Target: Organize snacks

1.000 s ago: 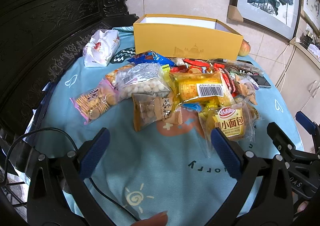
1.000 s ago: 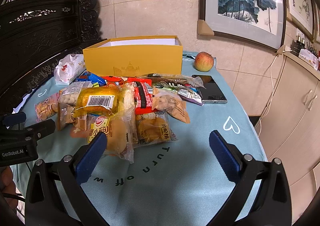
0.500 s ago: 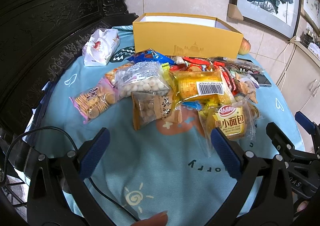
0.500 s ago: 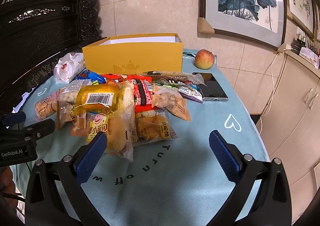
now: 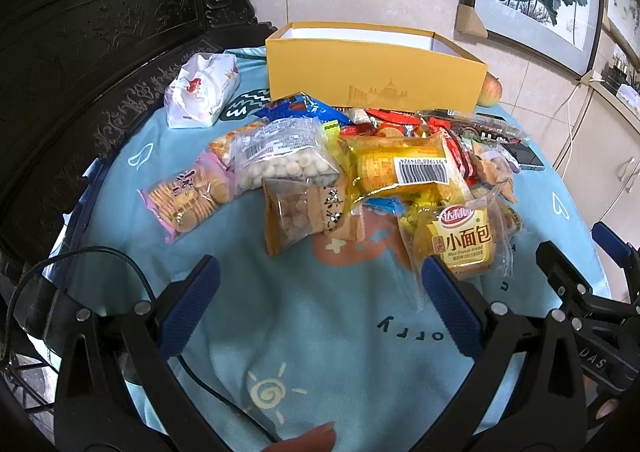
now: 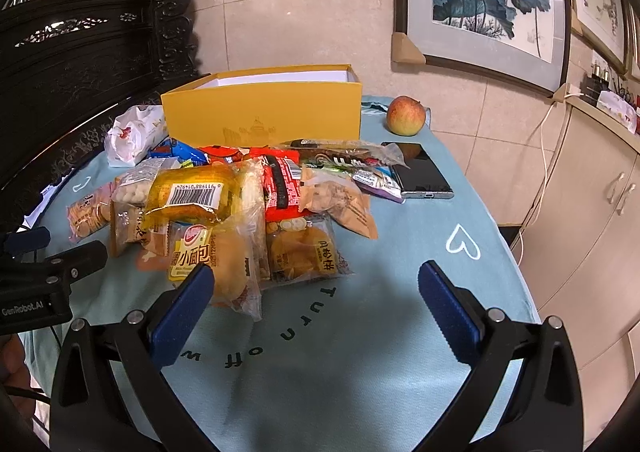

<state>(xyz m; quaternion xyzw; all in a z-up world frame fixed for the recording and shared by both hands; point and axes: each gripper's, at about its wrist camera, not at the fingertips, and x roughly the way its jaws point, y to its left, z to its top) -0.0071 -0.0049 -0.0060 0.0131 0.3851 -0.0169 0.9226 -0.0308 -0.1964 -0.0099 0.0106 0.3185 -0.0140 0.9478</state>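
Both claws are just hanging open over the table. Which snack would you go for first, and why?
Probably ease the right gripper forward onto the small bread packet: it lies nearest, at the pile's front edge, and the yellow box behind stands open.

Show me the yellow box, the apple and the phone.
yellow box [image 6: 264, 116]: right wrist view, front wall.
apple [image 6: 405, 115]: right wrist view, middle of the fruit.
phone [image 6: 424, 172]: right wrist view, dark screen.
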